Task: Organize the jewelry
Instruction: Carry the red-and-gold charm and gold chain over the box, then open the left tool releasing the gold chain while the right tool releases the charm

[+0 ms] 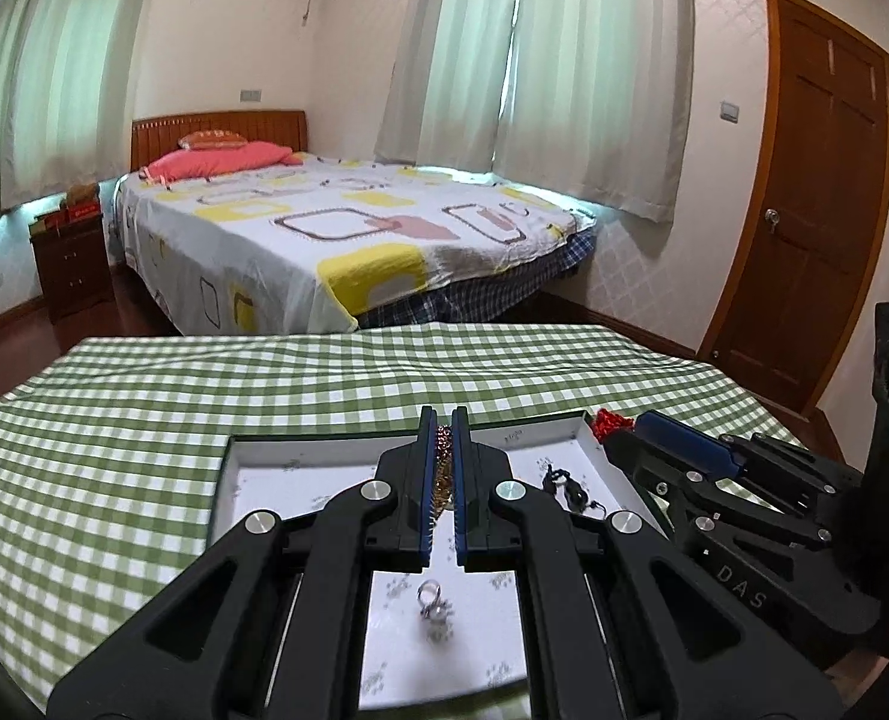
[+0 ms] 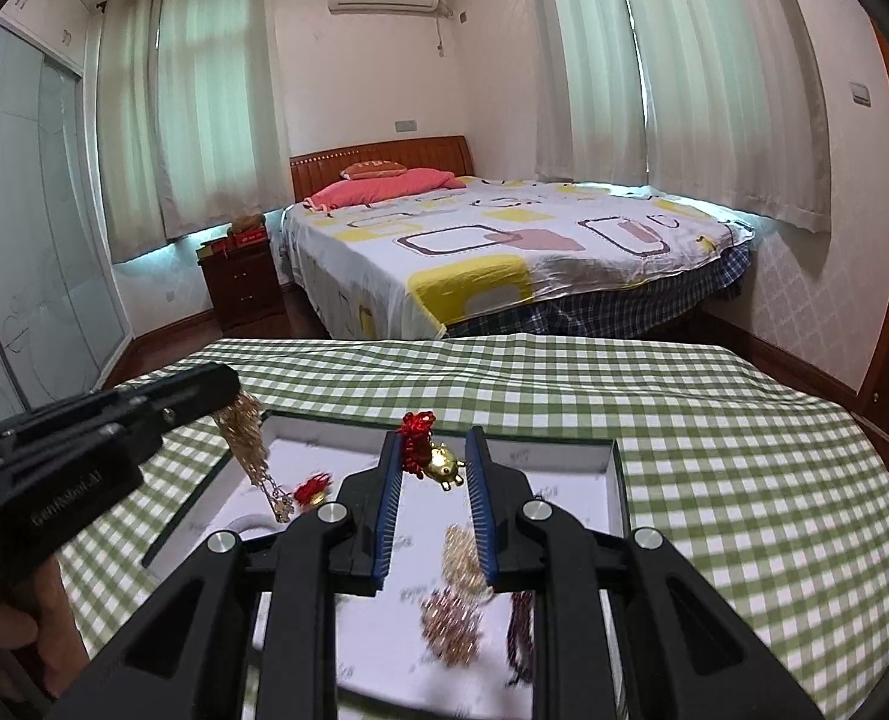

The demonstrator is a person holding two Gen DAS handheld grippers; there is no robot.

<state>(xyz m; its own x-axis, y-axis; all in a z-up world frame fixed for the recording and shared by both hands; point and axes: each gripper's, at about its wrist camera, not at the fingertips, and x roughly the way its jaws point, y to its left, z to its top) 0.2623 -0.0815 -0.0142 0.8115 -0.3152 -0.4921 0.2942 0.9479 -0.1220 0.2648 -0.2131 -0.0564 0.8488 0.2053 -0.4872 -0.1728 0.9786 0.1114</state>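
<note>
Two claws hover over the white tray (image 2: pixel 615 480): left claw (image 1: pixel 443 420) clamps a gold chain (image 2: pixel 246 438), right claw (image 2: pixel 435 441) grips a red-corded gold charm (image 2: pixel 444 462).

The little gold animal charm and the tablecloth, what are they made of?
The gold animal charm looks like shiny metal or gold-coloured plastic: it gleams with bright highlights, and I can't tell which. It hangs on a red knotted cord, which looks like woven thread. The green checked tablecloth looks like matte woven fabric, with soft creases.

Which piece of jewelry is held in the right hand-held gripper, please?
The red knotted charm with the gold pig, pinched in the right hand-held gripper; the gold chain hangs from the left one.
</note>
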